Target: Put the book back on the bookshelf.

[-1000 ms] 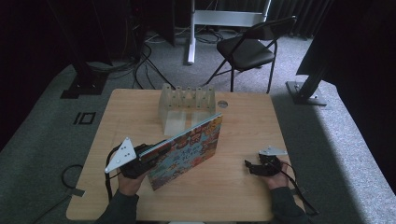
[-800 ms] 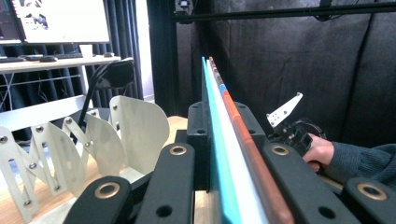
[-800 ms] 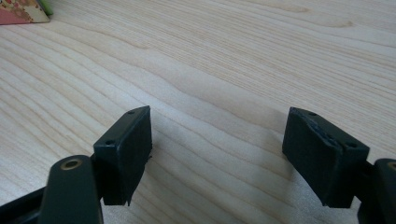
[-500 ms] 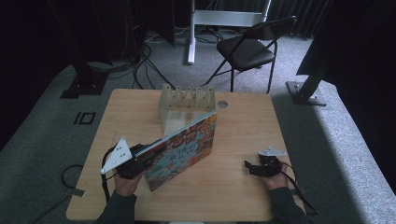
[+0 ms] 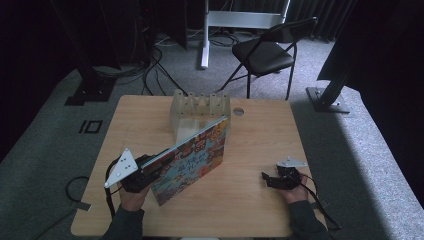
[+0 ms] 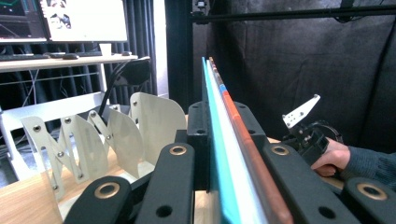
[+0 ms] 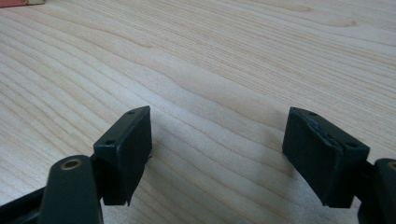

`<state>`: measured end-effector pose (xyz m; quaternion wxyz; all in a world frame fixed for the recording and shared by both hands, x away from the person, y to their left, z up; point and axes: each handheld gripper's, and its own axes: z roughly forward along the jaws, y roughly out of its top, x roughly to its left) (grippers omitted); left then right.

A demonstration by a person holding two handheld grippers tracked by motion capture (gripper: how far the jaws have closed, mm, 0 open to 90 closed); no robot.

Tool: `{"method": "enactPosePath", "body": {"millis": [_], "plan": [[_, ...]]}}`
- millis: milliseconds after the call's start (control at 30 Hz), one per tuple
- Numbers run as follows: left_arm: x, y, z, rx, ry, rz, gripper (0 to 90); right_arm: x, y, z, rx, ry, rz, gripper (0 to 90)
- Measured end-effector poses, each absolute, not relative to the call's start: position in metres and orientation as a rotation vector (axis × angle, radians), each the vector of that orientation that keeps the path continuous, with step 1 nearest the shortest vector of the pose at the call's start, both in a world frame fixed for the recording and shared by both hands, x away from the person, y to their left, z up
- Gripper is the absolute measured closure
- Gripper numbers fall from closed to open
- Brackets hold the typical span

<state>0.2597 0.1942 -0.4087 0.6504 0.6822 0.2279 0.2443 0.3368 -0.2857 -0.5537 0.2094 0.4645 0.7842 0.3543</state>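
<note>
A thin picture book (image 5: 200,150) with a colourful cover stands tilted on its lower edge over the table's left half. My left gripper (image 5: 159,162) is shut on its near end. In the left gripper view the book's edge (image 6: 215,84) runs up between the two black jaws of the left gripper (image 6: 223,114). A cream slotted rack (image 5: 200,107) stands at the back middle of the table, and the book's far top corner is close in front of it. The rack's dividers (image 6: 116,135) show left of the book. My right gripper (image 5: 265,177) lies on the table at the right, open, with bare wood between its jaws (image 7: 217,149).
The wooden table (image 5: 260,135) has a round hole (image 5: 238,111) right of the rack. A black folding chair (image 5: 265,55) and stand bases sit on the carpet beyond the table. Cables trail from both grippers off the near edge.
My left gripper and the book have shifted slightly to the left. The right gripper has stayed where it was.
</note>
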Motion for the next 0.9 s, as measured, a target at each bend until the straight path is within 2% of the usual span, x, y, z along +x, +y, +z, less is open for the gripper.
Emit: {"method": "enactPosePath", "body": {"millis": [900], "plan": [[0.253,0.207,-0.407,1.531,0.584,0.592,80.6,0.337,-0.286,-0.554,1.293,2.182,0.986,23.6]]}}
